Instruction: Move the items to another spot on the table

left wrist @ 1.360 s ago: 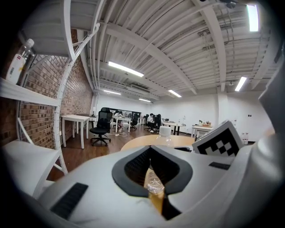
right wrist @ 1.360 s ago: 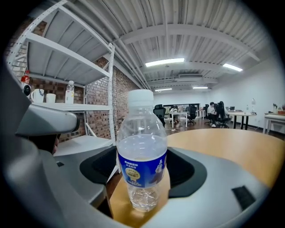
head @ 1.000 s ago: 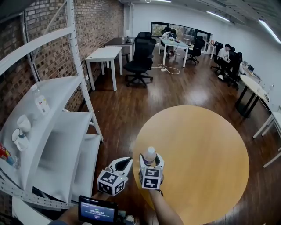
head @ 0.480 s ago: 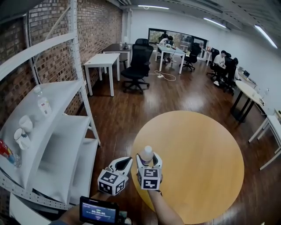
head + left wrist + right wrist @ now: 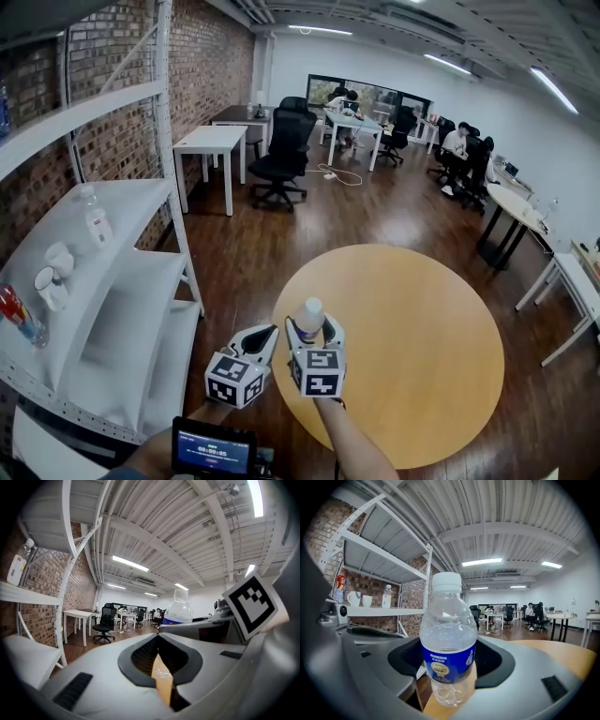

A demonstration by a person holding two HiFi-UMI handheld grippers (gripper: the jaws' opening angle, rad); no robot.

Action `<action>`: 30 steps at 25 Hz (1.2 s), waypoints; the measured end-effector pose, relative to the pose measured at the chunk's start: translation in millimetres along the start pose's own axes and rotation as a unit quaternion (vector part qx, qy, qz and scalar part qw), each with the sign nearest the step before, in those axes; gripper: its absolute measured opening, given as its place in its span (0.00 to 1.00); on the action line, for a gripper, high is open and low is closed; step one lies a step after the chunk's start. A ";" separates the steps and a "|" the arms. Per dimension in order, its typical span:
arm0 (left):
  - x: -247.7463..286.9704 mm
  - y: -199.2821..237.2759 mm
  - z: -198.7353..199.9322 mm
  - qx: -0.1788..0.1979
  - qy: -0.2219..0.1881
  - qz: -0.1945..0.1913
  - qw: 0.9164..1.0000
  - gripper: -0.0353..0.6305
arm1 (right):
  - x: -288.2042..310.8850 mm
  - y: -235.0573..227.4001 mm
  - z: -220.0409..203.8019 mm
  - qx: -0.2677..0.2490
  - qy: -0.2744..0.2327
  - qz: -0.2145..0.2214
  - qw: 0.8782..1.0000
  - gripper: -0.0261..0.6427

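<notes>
We note: right gripper [image 5: 314, 333] fingers pinch the upright water bottle [image 5: 448, 639] at the counter's [image 5: 422, 356] edge; left gripper [image 5: 158, 636] fingers pressed together, empty.

Clear plastic water bottle [image 5: 449, 639], white cap, blue label, partly filled; upright, clamped betw. right gripper [image 5: 450, 660] jaws, over table [image 5: 422, 356] near-left edge.

The head view looks from above, forward and steeply down, over the round bench [image 5: 422, 356], the white shelving [image 5: 141, 272] at left and the office beyond; each gripper view sits low and looks near level along its own jaws; the right gripper view is close upon the bottle [image 5: 449, 639]; all three share bottle, shelving and the far desks [image 5: 211, 141].
</notes>
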State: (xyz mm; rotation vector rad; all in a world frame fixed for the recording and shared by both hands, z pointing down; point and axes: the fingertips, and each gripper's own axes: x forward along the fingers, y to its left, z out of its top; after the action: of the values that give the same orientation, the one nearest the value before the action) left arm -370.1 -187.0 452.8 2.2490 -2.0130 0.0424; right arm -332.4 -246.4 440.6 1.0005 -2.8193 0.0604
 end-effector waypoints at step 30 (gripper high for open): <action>63.6 -168.2 33.2 0.019 -0.026 -0.097 0.995 0.07 | -122.4 -132.1 24.0 -0.005 -0.021 -0.088 0.996 0.47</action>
State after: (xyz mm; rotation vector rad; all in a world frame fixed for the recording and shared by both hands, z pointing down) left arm -198.0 -235.6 414.1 2.4821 -1.8222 0.0047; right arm -158.5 -274.8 396.5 1.2569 -2.7508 0.0049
